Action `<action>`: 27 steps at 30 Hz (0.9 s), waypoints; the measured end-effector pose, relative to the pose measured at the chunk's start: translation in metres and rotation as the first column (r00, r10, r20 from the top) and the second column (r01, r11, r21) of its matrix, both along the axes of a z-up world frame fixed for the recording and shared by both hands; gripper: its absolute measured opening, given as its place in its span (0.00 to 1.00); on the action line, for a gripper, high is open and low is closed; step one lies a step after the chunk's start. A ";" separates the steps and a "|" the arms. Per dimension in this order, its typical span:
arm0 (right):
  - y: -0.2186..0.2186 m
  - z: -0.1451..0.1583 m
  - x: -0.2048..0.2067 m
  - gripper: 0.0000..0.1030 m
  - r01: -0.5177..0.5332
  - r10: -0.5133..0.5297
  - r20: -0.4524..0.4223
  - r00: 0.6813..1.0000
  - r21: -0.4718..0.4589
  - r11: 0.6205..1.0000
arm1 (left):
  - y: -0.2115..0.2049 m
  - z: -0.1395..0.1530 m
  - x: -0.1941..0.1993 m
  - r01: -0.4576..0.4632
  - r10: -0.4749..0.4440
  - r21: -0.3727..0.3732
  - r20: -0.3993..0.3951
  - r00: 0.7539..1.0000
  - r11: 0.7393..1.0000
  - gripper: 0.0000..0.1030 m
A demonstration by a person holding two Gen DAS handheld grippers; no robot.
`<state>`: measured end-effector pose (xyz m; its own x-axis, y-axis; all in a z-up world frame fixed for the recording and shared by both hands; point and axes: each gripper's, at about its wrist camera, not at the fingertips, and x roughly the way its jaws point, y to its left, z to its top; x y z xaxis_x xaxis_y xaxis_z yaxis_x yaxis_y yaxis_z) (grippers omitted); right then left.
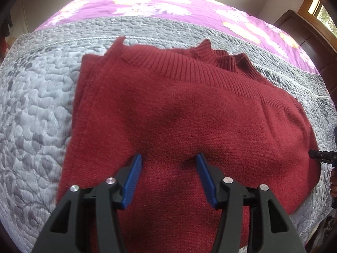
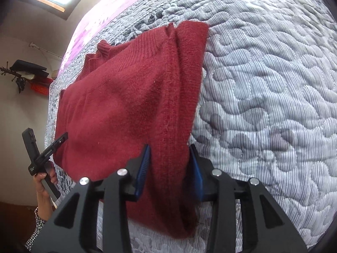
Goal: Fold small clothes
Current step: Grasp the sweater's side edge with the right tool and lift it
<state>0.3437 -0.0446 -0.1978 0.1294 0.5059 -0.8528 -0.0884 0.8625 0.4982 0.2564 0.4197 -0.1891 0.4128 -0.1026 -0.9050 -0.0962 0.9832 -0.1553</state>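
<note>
A dark red knitted sweater (image 1: pixel 179 105) lies folded on the grey quilted bedspread (image 1: pixel 31 105), its ribbed hem and collar at the far side. My left gripper (image 1: pixel 169 156) stands open, and its blue fingertips (image 1: pixel 137 162) dent the near part of the knit. At the sweater's right edge the tip of the right gripper (image 1: pixel 320 154) shows. In the right wrist view my right gripper (image 2: pixel 170 147) is open and straddles a thick folded edge of the sweater (image 2: pixel 126 105). The left gripper (image 2: pixel 61 139) touches the sweater's far-left edge, held by a hand (image 2: pixel 44 181).
Beyond the grey quilt (image 2: pixel 263 84) lies a purple floral sheet (image 1: pixel 147 6). Dark wooden furniture (image 1: pixel 311 33) stands at the far right below a window. A wall shelf with dark items (image 2: pixel 27 69) hangs past the bed's edge. The bed drops off close to the sweater's near side.
</note>
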 end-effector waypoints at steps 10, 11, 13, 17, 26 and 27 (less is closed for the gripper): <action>0.014 0.017 0.005 0.19 0.046 -0.049 -0.047 0.998 -0.067 0.997 | 0.003 -0.007 0.003 0.018 -0.018 0.000 -0.019 1.000 1.000 0.54; 0.020 0.024 0.006 0.18 0.046 -0.050 -0.041 0.998 -0.096 0.994 | 0.003 -0.007 0.004 0.021 -0.021 -0.001 -0.024 1.000 1.000 0.54; 0.038 0.045 0.006 0.18 0.020 -0.021 -0.003 1.000 -0.145 0.989 | 0.004 -0.007 0.006 0.026 -0.026 -0.003 -0.031 0.999 1.000 0.54; 0.084 0.083 0.008 0.18 -0.049 0.060 0.054 0.997 -0.193 0.980 | 0.007 -0.007 0.005 0.032 -0.032 -0.021 -0.031 0.999 0.999 0.54; 0.175 0.095 0.007 0.18 -0.188 0.216 0.079 0.973 -0.268 0.945 | 0.012 -0.006 0.002 0.039 -0.040 -0.054 -0.019 0.999 0.998 0.54; 0.182 0.094 0.006 0.18 -0.203 0.231 0.079 0.970 -0.268 0.942 | 0.012 -0.006 0.002 0.039 -0.040 -0.056 -0.018 0.999 0.998 0.54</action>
<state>0.3494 0.1377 -0.1040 0.1389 0.2984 -0.9443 -0.3282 0.9135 0.2404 0.2585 0.4322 -0.1955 0.3900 -0.1684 -0.9053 -0.0613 0.9762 -0.2080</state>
